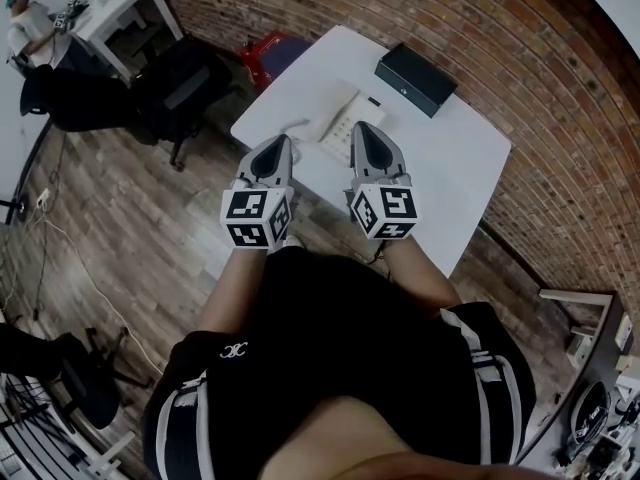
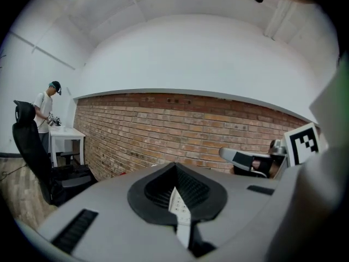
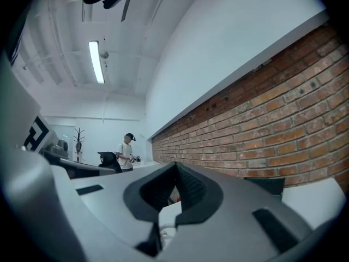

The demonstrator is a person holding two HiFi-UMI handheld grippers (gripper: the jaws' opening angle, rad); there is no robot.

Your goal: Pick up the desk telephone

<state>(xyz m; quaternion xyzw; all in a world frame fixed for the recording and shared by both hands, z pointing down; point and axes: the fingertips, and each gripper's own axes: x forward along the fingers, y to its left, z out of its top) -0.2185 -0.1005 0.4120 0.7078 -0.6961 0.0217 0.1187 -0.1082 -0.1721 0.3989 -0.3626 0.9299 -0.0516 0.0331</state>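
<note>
The white desk telephone (image 1: pixel 334 120) lies on the white table (image 1: pixel 450 168), close to the near-left edge. Both grippers hover side by side over the table's near edge, pointing at the phone. My left gripper (image 1: pixel 284 139) is shut, its tip just left of the phone. My right gripper (image 1: pixel 360 126) is also shut, with its tip over the phone's right side. Neither holds anything. In the left gripper view a sliver of the phone's keypad (image 2: pixel 179 205) shows below the closed jaws. Whether either tip touches the phone is hidden.
A black box (image 1: pixel 417 76) sits at the table's far side against the brick wall (image 1: pixel 520 58). A black office chair (image 1: pixel 180 83) and a red object (image 1: pixel 272 48) stand left of the table. Farther left, a person (image 1: pixel 25 23) stands by another white table (image 1: pixel 120 8).
</note>
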